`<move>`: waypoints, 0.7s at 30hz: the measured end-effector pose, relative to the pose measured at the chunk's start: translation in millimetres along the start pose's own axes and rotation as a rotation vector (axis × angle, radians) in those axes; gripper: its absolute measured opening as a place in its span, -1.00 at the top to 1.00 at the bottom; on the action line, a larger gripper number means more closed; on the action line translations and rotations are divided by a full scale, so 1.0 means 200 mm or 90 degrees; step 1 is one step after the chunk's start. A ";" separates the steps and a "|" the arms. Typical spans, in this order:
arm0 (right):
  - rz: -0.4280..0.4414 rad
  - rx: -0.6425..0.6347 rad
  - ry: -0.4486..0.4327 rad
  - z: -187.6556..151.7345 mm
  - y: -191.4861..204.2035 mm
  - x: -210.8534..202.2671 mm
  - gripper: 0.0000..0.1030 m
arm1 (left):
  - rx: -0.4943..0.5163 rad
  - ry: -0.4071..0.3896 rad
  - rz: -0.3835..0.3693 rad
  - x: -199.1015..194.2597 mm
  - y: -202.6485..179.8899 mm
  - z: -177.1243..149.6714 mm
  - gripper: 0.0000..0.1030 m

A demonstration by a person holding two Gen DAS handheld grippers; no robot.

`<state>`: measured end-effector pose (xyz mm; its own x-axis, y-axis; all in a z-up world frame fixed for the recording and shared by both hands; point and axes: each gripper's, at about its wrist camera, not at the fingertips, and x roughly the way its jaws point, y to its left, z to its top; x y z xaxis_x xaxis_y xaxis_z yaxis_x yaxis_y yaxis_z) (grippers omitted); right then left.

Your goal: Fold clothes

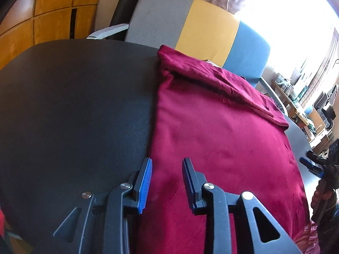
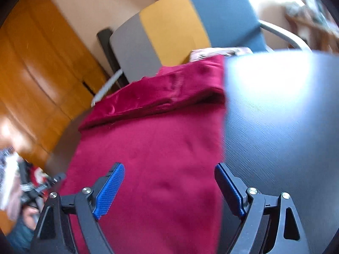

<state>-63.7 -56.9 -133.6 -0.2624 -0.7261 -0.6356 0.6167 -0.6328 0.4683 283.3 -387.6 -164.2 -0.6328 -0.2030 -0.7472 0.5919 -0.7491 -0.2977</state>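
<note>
A dark red garment lies flat on the black table, its far end folded back over itself. My left gripper hovers open over the garment's near left edge, with nothing between its blue pads. The right gripper shows at the right edge of the left wrist view, beside the cloth. In the right wrist view the same red garment fills the middle, and my right gripper stands wide open above its near right part, the right finger close to the cloth's right edge. That view is motion-blurred.
A chair with grey, yellow and blue back panels stands behind the table's far edge. Wooden cabinets line the wall at left. A bright window and cluttered shelves are at right. Bare black table spreads right of the garment.
</note>
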 end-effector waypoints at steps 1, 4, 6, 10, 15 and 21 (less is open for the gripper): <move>0.007 0.022 -0.001 -0.04 -0.05 -0.06 -0.71 | -0.006 0.000 -0.004 -0.02 0.02 -0.02 0.35; 0.011 0.055 0.007 -0.12 -0.15 -0.16 -0.72 | -0.034 -0.001 -0.036 -0.05 0.08 -0.06 0.10; 0.030 0.070 0.013 -0.20 -0.19 -0.20 -0.73 | -0.037 -0.003 -0.047 -0.06 0.09 -0.09 0.08; 0.075 0.037 0.030 -0.30 -0.10 -0.22 -0.73 | -0.022 -0.004 -0.056 -0.09 0.05 -0.13 0.01; 0.100 -0.013 0.053 -0.42 0.04 -0.20 -0.38 | -0.008 0.000 -0.070 -0.13 0.04 -0.19 -0.02; 0.136 -0.011 0.067 -0.53 0.08 -0.21 -0.04 | -0.012 -0.007 -0.073 -0.17 0.05 -0.25 -0.02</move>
<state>35.7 -7.8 -165.8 -0.0464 -0.8108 -0.5835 0.6634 -0.4617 0.5888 335.6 -356.1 -171.0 -0.7026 -0.1235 -0.7007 0.5241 -0.7560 -0.3922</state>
